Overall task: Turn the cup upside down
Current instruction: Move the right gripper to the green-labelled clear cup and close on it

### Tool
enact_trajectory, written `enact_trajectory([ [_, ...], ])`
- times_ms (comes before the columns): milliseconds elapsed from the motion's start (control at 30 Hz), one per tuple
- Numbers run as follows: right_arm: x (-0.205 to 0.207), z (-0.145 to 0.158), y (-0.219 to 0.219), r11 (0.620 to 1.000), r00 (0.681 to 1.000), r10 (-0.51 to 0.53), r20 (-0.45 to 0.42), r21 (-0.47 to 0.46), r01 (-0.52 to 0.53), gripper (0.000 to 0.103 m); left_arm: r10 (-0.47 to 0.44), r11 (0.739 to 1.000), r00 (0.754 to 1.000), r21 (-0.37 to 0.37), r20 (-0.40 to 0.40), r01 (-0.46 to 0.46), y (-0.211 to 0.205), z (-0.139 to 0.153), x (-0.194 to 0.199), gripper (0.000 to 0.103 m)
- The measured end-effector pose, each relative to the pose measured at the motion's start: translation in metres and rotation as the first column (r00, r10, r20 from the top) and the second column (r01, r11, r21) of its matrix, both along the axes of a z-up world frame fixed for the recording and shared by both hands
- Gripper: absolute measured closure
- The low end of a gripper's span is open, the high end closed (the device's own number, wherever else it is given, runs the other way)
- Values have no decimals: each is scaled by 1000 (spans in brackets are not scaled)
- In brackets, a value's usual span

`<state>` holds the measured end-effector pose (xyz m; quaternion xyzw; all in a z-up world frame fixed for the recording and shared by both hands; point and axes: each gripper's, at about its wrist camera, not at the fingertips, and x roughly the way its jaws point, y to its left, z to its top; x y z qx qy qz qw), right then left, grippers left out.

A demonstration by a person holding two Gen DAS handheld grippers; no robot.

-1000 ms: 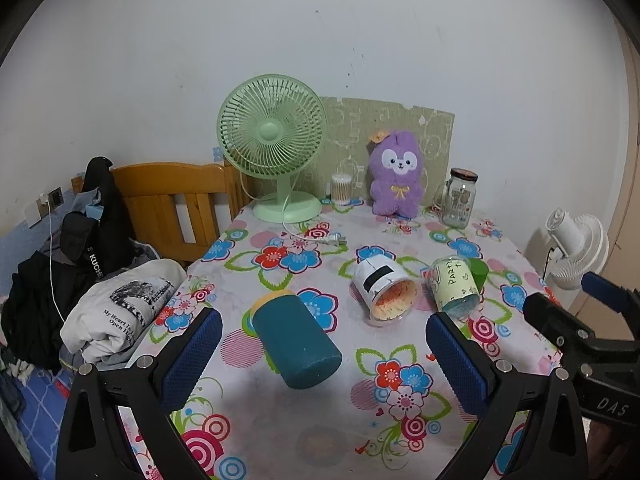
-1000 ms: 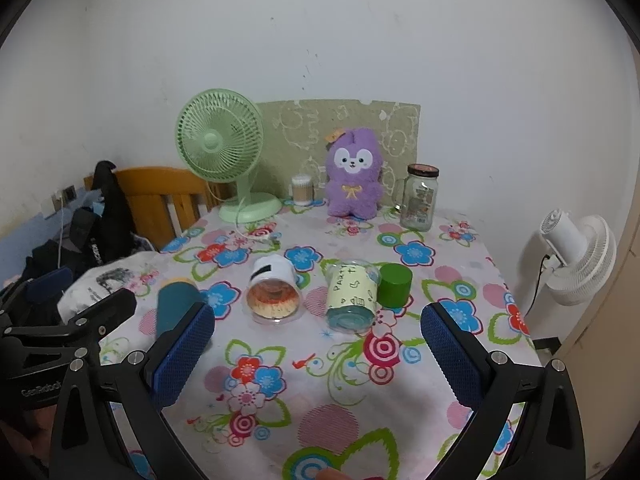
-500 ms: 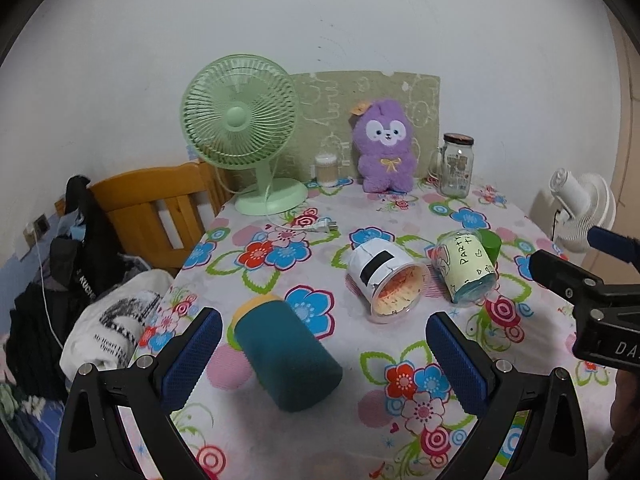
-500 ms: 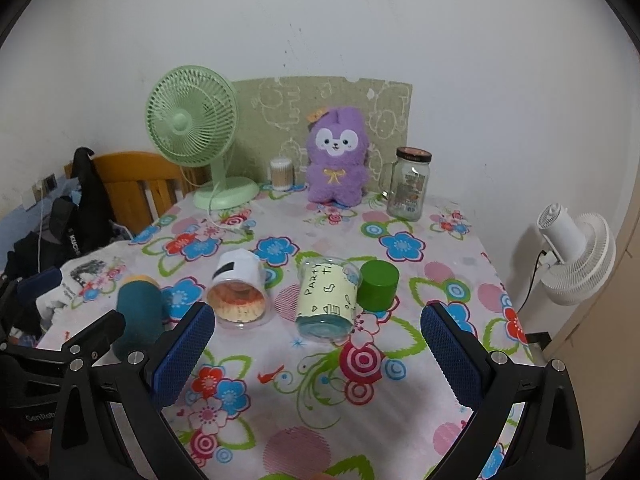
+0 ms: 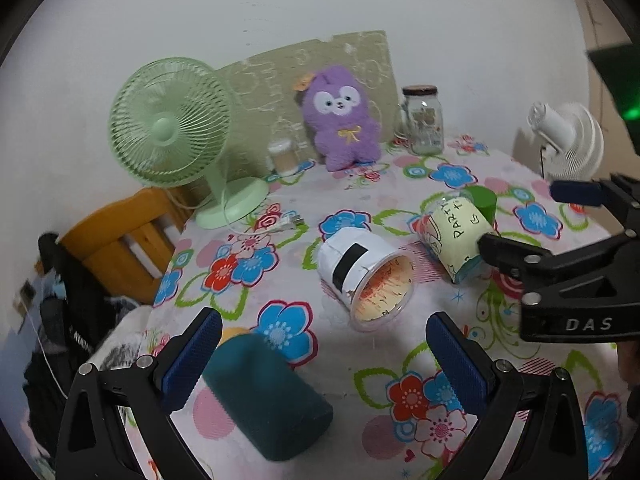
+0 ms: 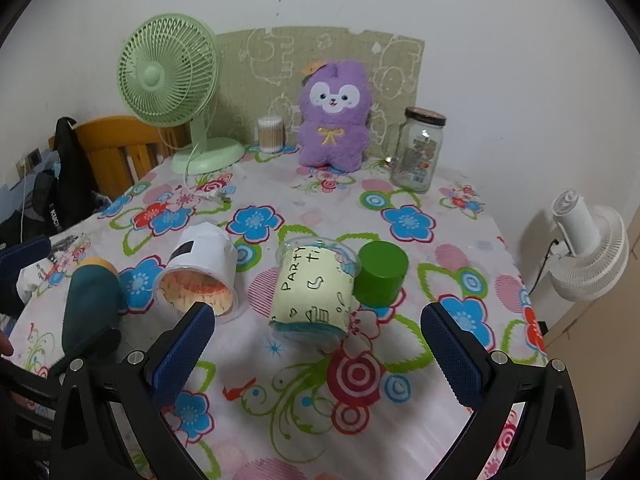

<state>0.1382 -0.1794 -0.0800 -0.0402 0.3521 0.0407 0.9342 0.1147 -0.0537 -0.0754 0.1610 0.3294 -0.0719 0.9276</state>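
Note:
Three cups lie on their sides on the flowered tablecloth [image 6: 304, 416]. A dark teal cup [image 5: 266, 398] lies just inside my open left gripper [image 5: 324, 364], close to its left finger. A white cup with a black stripe [image 5: 364, 276] lies ahead, mouth toward me. A pale yellow "PARTY" cup [image 6: 316, 296] lies ahead of my open, empty right gripper [image 6: 318, 354]. The teal cup [image 6: 90, 308] and white cup [image 6: 200, 276] also show in the right wrist view. A green cup [image 6: 380, 272] stands upside down beside the yellow one.
At the table's back stand a green desk fan [image 6: 172, 76], a purple plush [image 6: 334, 120], a glass jar [image 6: 418, 152] and a cotton-swab tub [image 6: 271, 134]. A wooden chair with clothes [image 6: 116, 148] is left; a white fan [image 6: 588, 252] stands right of the table.
Both grippers have moved forward and lower toward the table. The teal cup now sits between the left fingers; the yellow cup is nearer the right gripper. The cups have not moved.

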Motion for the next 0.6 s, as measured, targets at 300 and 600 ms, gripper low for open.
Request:
enact_trajectory([
  [300, 30, -19, 3, 999, 998, -1, -58, -35, -1, 0, -68, 997, 997, 29, -33, 69, -10, -7, 28, 0],
  [600, 54, -32, -3, 1000, 994, 0, -114, 12, 1, 0, -135, 987, 989, 77, -62, 139, -14, -17, 45, 0],
])
